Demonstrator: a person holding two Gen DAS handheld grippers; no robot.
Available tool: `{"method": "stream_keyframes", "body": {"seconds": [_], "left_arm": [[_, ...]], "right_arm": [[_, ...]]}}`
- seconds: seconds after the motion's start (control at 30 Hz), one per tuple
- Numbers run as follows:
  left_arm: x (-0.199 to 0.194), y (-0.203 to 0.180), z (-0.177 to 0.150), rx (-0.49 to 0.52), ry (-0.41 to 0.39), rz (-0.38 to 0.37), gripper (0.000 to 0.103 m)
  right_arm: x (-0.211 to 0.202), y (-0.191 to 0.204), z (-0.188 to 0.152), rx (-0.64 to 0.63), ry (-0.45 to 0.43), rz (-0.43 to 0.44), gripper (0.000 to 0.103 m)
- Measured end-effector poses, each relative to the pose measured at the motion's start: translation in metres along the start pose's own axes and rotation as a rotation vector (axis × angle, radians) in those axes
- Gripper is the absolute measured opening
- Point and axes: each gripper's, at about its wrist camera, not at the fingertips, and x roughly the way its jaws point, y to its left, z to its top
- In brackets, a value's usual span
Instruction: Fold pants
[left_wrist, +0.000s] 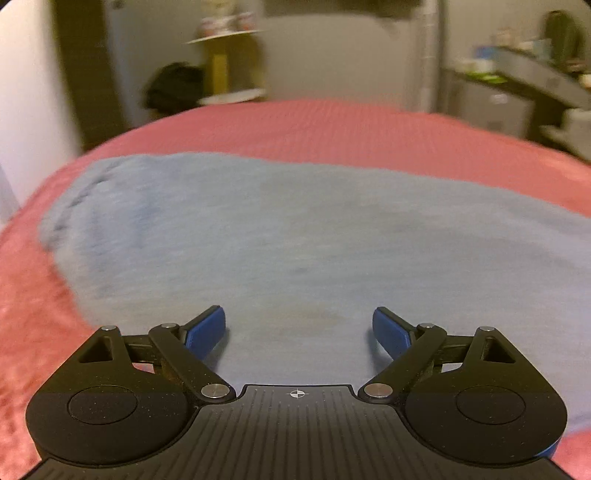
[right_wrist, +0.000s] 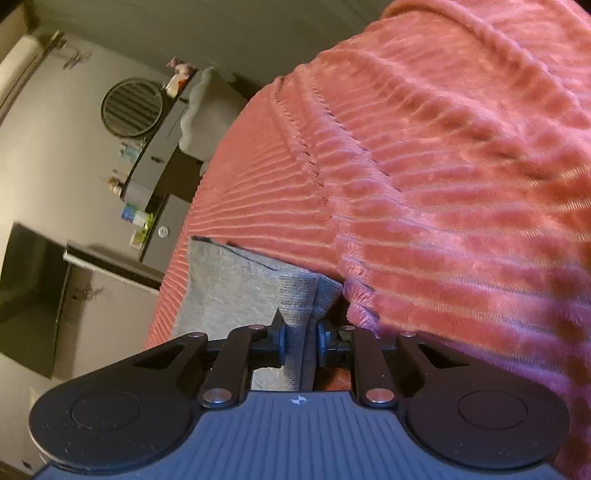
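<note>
The grey-blue pants (left_wrist: 280, 236) lie spread flat on a pink ribbed blanket (left_wrist: 332, 125) that covers a bed. My left gripper (left_wrist: 299, 325) is open, its blue fingertips (left_wrist: 207, 328) wide apart just above the near part of the pants, holding nothing. In the right wrist view the camera is rolled sideways. My right gripper (right_wrist: 301, 343) is shut on a bunched fold of the pants (right_wrist: 240, 288), and the grey cloth stands pinched between the jaws. The rest of the pants beyond that fold is hidden there.
The blanket (right_wrist: 461, 166) fills the right of the right wrist view. Behind the bed stand a yellow shelf (left_wrist: 225, 62), a dark bag (left_wrist: 173, 88) and a grey counter with clutter (left_wrist: 535, 74). A round mirror (right_wrist: 132, 107) hangs on the wall.
</note>
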Motion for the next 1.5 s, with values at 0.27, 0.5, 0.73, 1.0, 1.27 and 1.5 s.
{"method": "stream_keyframes", "body": {"seconds": [0.27,0.5,0.73,1.0,1.27,1.5], "left_arm": [[0.017,-0.018,-0.017,0.070,0.059,-0.075,0.095],[0.010,-0.011,-0.015,0.029,0.052,-0.104,0.094],[0.009,-0.004,-0.014,-0.035,0.041,-0.143,0.093],[0.008,-0.008,-0.015,-0.028,0.034,-0.147,0.093],[-0.002,-0.023,-0.008,-0.016,0.065,-0.290,0.094],[-0.003,-0.092,0.030,-0.063,0.130,-0.531,0.095]], "right_arm": [[-0.026,0.084,-0.017,-0.354,-0.069,0.034,0.008],[-0.043,0.194,-0.086,-0.773,0.022,0.209,0.008],[-0.032,0.228,-0.183,-0.986,0.265,0.292,0.008],[0.004,0.213,-0.224,-0.907,0.646,0.185,0.033],[-0.006,0.154,-0.165,-0.437,0.496,0.109,0.069],[-0.028,0.136,-0.149,-0.349,0.283,0.178,0.078]]}}
